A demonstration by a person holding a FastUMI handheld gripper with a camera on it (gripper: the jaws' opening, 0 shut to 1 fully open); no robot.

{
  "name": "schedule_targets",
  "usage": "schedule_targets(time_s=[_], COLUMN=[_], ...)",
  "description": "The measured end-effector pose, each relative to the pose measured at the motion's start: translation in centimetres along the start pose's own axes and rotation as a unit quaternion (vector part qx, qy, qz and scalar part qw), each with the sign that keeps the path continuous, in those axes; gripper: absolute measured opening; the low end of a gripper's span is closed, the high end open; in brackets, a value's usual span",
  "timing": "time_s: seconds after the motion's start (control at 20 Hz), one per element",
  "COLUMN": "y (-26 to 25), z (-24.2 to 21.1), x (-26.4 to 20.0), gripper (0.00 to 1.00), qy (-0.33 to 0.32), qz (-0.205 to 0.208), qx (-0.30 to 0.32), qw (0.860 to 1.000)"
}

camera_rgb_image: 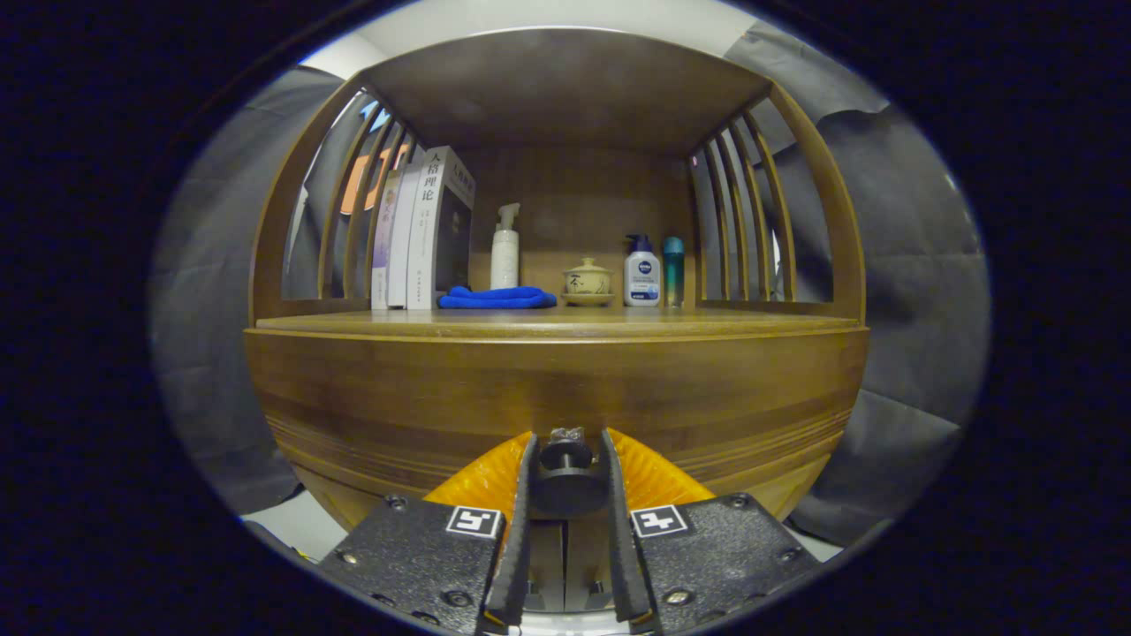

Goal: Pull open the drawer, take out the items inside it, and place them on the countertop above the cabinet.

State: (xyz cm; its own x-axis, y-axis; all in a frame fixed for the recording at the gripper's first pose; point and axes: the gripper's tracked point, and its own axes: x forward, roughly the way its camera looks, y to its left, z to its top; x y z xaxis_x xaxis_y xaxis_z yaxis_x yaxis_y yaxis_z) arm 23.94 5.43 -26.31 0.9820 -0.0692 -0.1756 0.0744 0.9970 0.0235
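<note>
A wooden cabinet stands close in front of me, its drawer front (557, 389) filling the space just ahead of the fingers. A dark round knob (566, 473) on that front sits between my two fingers, and the gripper (566, 459) is shut on it from both sides. The drawer looks closed, so whatever lies inside is hidden. Above the drawer runs the countertop (557, 321), a wooden shelf under a roof with slatted sides.
On the countertop, from left: several upright books (424, 231), a folded blue cloth (497, 298), a white pump bottle (504, 249), a lidded ceramic bowl (588, 281), a white and blue lotion bottle (642, 272), a teal cylinder (673, 269). Bare wood lies along the front edge.
</note>
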Motion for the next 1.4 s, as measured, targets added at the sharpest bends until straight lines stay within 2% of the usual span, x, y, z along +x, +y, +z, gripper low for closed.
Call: schedule_targets(time_s=[0.3,1.4], y=[-0.2,-1.0], z=[-0.2,-2.9], x=[-0.9,-14.3], gripper=[0.34,0.34], qy=[0.014,0.024], qz=[0.001,0.015], qx=[-0.009,-0.023], qw=[1.0,0.999])
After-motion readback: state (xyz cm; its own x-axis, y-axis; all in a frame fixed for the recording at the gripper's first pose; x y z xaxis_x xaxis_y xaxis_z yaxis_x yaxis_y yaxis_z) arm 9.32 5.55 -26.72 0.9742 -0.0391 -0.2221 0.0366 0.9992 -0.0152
